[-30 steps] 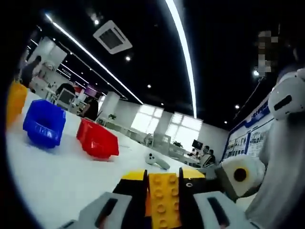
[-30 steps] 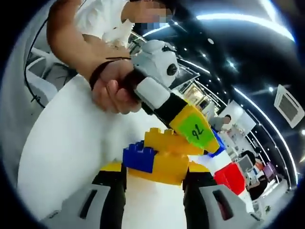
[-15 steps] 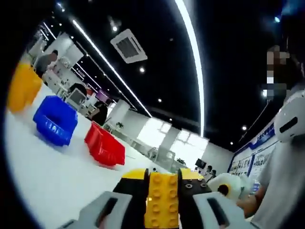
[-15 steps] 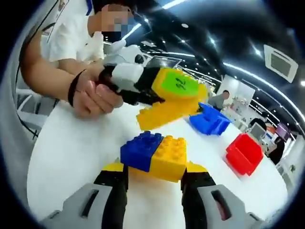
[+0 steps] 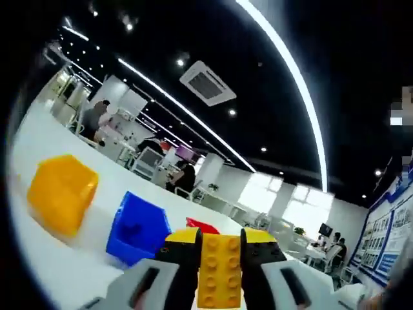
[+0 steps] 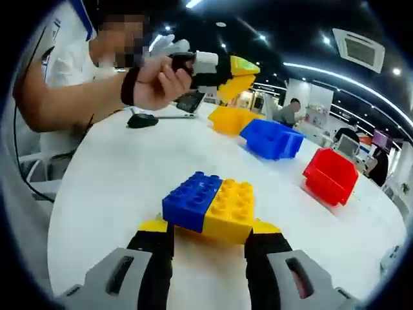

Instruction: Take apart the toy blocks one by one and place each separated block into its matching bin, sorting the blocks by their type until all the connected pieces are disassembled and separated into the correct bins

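The white tabletop [image 6: 110,194] is carrying three bins in a row: in the right gripper view the yellow bin [image 6: 233,119] is sitting at about twelve o'clock, the blue bin [image 6: 272,139] at one o'clock and the red bin [image 6: 330,175] at two o'clock.

The step in hand looks like the delivery of one separated piece. The left gripper [image 5: 219,258] is holding a yellow block [image 5: 219,274] between its jaws, which are closing snugly on the block's sides; in the left gripper view the yellow bin [image 5: 61,194] is lying at nine o'clock, with the blue bin [image 5: 137,229] just beside it. In the right gripper view the left gripper [image 6: 232,71] is hanging in the air above the yellow bin.

The right gripper [image 6: 210,248] is gripping the joined blue and yellow blocks [image 6: 210,206] between its jaws, low over the tabletop at six o'clock.

The next move probably calls for lowering the yellow block over the yellow bin's opening and spreading the left jaws, then returning to pull the remaining pair apart.
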`<control>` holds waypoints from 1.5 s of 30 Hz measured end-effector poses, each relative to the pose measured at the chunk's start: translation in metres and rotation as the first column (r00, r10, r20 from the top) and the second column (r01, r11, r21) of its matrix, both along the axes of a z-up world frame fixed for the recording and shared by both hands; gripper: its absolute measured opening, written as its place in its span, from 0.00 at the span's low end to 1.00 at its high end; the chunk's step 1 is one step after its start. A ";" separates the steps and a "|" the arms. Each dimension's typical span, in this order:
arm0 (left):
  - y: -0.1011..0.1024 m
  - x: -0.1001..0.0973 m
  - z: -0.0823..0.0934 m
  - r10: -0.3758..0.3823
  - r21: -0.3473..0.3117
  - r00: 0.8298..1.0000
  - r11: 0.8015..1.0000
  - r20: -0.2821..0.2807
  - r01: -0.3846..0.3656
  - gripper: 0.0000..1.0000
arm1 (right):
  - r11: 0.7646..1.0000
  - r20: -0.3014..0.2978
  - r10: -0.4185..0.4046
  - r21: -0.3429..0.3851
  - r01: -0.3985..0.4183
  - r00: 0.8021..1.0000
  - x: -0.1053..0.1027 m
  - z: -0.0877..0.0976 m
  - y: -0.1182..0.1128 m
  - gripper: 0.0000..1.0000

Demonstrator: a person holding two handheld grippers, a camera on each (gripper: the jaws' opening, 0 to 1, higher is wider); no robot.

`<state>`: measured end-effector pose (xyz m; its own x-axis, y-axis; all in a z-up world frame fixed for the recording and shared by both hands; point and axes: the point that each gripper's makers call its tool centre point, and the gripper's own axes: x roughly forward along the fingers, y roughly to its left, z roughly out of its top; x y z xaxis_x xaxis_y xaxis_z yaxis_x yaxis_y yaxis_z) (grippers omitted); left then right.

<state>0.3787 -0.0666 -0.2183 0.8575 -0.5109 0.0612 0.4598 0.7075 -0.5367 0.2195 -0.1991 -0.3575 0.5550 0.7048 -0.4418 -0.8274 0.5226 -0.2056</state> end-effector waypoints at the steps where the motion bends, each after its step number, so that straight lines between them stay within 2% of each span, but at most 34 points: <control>1: 0.002 0.008 0.004 0.000 -0.022 1.000 1.000 0.019 0.000 0.25 | 1.000 -0.007 -0.002 0.001 0.002 1.000 0.000 0.000 -0.001 0.44; 3: 0.004 0.018 0.004 0.004 -0.025 1.000 1.000 0.017 -0.004 0.25 | 1.000 -0.021 -0.011 0.015 0.011 1.000 -0.001 -0.002 -0.002 0.44; 8: 0.006 0.037 -0.007 0.026 -0.027 0.998 0.999 -0.062 -0.027 0.25 | 1.000 -0.035 -0.016 0.027 0.017 0.999 -0.003 -0.003 -0.003 0.44; 9: 0.011 0.041 -0.006 0.052 -0.018 0.996 0.998 -0.067 -0.054 0.25 | 0.999 -0.036 -0.015 0.031 0.016 0.999 -0.004 -0.003 -0.003 0.44; 11: 0.035 0.051 0.002 0.128 0.008 0.991 0.992 -0.049 -0.128 0.25 | 0.999 -0.039 -0.012 0.039 0.013 0.999 -0.004 -0.003 -0.002 0.44; 13: 0.066 0.063 0.013 0.212 0.043 0.977 0.977 -0.031 -0.211 0.25 | 0.999 -0.041 -0.005 0.045 0.007 0.999 -0.005 -0.003 -0.001 0.44; 14: 0.080 0.070 0.015 0.238 0.100 0.971 0.967 -0.017 -0.235 0.25 | 0.999 -0.040 -0.004 0.046 0.006 0.999 -0.005 -0.003 -0.001 0.44; 15: 0.094 0.078 0.015 0.271 0.171 0.963 0.948 0.003 -0.267 0.25 | 0.999 -0.041 -0.005 0.046 0.007 0.999 -0.005 -0.003 -0.001 0.44; 16: 0.100 0.082 0.014 0.289 0.183 0.957 0.941 0.005 -0.285 0.25 | 0.999 -0.041 -0.007 0.044 0.008 0.999 -0.005 -0.003 -0.001 0.44; 17: 0.118 0.093 0.014 0.343 0.196 0.939 0.921 0.006 -0.338 0.25 | 0.999 -0.039 -0.007 0.040 0.009 0.999 -0.006 -0.003 -0.001 0.44; 18: 0.129 0.105 0.012 0.359 0.176 0.933 0.919 0.001 -0.354 0.25 | 0.999 -0.035 -0.006 0.037 0.008 0.999 -0.006 -0.003 -0.001 0.44; 21: 0.140 0.128 -0.003 0.359 0.167 0.933 0.922 -0.030 -0.350 0.25 | 0.999 -0.028 0.000 0.036 0.001 1.000 -0.007 -0.003 -0.001 0.44; 22: 0.143 0.132 -0.009 0.368 0.199 0.929 0.913 -0.031 -0.355 0.25 | 0.999 -0.029 0.002 0.038 -0.001 1.000 -0.008 -0.003 -0.001 0.44; 24: 0.154 0.138 -0.020 0.420 0.312 0.907 0.863 -0.009 -0.396 0.26 | 0.999 -0.031 0.003 0.040 -0.002 1.000 -0.009 -0.003 -0.001 0.44; 25: 0.158 0.140 -0.023 0.424 0.342 0.906 0.852 -0.003 -0.398 0.26 | 0.999 -0.029 0.003 0.038 -0.001 1.000 -0.009 -0.003 -0.002 0.44; 26: 0.160 0.143 -0.026 0.423 0.337 0.906 0.855 -0.010 -0.395 0.29 | 0.999 -0.027 0.002 0.036 -0.001 1.000 -0.010 -0.002 -0.002 0.44; 28: 0.164 0.144 -0.028 0.426 0.341 0.904 0.852 -0.011 -0.398 0.49 | 0.999 -0.025 -0.001 0.034 0.002 1.000 -0.010 -0.002 -0.003 0.44; 29: 0.170 0.145 -0.028 0.442 0.354 0.897 0.840 -0.004 -0.412 0.60 | 0.999 -0.024 -0.007 0.031 0.008 1.000 -0.011 -0.002 -0.003 0.44; 30: 0.171 0.145 -0.027 0.440 0.354 0.898 0.840 -0.003 -0.411 0.65 | 1.000 -0.019 -0.010 0.028 0.010 1.000 -0.011 -0.002 -0.004 0.44; 31: 0.164 0.141 -0.026 0.406 0.336 0.913 0.863 -0.018 -0.377 0.62 | 1.000 -0.016 -0.011 0.027 0.011 1.000 -0.012 -0.002 -0.004 0.44; 32: 0.163 0.139 -0.026 0.402 0.335 0.915 0.866 -0.024 -0.372 0.60 | 1.000 -0.015 -0.012 0.027 0.012 1.000 -0.012 -0.002 -0.004 0.44; 33: 0.163 0.135 -0.025 0.407 0.343 0.913 0.861 -0.021 -0.376 0.63 | 0.999 -0.019 -0.015 0.032 0.016 1.000 -0.011 -0.002 -0.004 0.44; 35: 0.156 0.125 -0.020 0.383 0.352 0.924 0.865 -0.005 -0.357 0.64 | 0.999 -0.028 -0.019 0.038 0.020 0.999 -0.011 -0.003 -0.004 0.44; 39: 0.138 0.105 -0.003 0.327 0.271 0.945 0.911 -0.010 -0.312 0.67 | 0.999 -0.025 -0.021 0.032 0.022 0.999 -0.011 -0.003 -0.003 0.44; 40: 0.118 0.092 -0.001 0.276 0.276 0.960 0.927 -0.048 -0.253 0.70 | 0.999 -0.025 -0.022 0.031 0.023 0.999 -0.011 -0.003 -0.003 0.44; 41: 0.108 0.084 -0.002 0.249 0.276 0.965 0.936 -0.077 -0.219 0.76 | 0.999 -0.025 -0.024 0.031 0.025 0.999 -0.011 -0.003 -0.004 0.44; 43: 0.068 0.054 0.002 0.149 0.282 0.983 0.953 -0.108 -0.113 0.80 | 0.999 -0.026 -0.029 0.034 0.030 0.999 -0.011 -0.003 -0.004 0.44; 44: 0.050 0.040 0.001 0.104 0.313 0.987 0.948 -0.120 -0.062 0.80 | 0.999 -0.028 -0.030 0.037 0.031 0.999 -0.011 -0.003 -0.004 0.44; 45: 0.033 0.024 -0.004 0.066 0.366 0.989 0.931 -0.134 -0.013 0.80 | 0.999 -0.029 -0.030 0.039 0.031 0.999 -0.011 -0.003 -0.004 0.44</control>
<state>0.4026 -0.0335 -0.2225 0.8634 -0.4407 -0.2454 0.3657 0.8820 -0.2972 0.2089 -0.2031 -0.3607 0.5643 0.7050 -0.4295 -0.8160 0.5552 -0.1609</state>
